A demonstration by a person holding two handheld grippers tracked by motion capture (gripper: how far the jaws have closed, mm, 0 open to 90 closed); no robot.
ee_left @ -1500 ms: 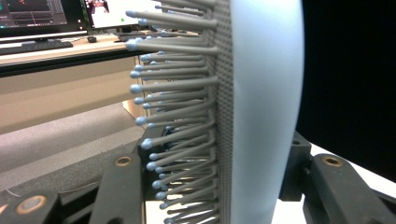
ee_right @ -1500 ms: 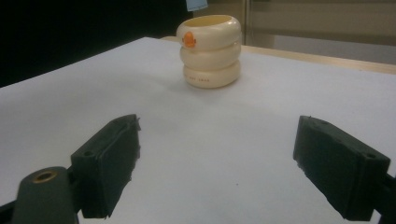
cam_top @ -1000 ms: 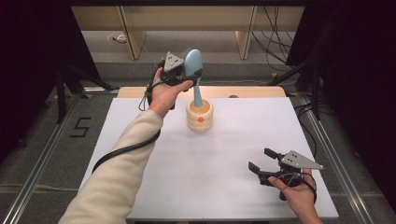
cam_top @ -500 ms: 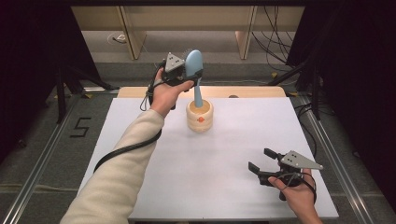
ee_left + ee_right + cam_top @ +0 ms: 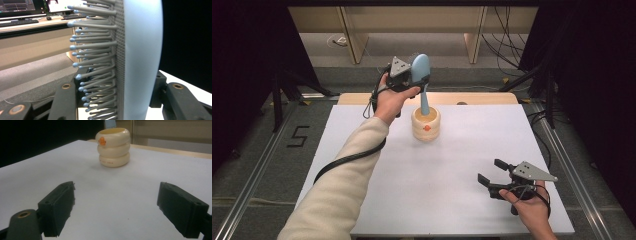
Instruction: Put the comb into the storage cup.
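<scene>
A pale blue hairbrush (image 5: pixel 421 67) stands nearly upright with its handle inside a cream ribbed cup (image 5: pixel 426 124) at the back middle of the white table (image 5: pixel 377 175). My left gripper (image 5: pixel 416 71) is shut on the brush head. In the left gripper view, the bristles and smooth back (image 5: pixel 140 55) sit between the jaws. My right gripper (image 5: pixel 490 170) rests open near the front right of the table, nothing between its fingers. The right gripper view has the cup (image 5: pixel 114 147) farther off, with an orange mark on it and the brush handle (image 5: pixel 110 123) rising out of it.
A wooden strip (image 5: pixel 482 98) runs along the table's far edge. Beyond it are wooden legs (image 5: pixel 354 37) and cables (image 5: pixel 507 30) on the floor. Metal rails (image 5: pixel 257 175) flank the table on both sides.
</scene>
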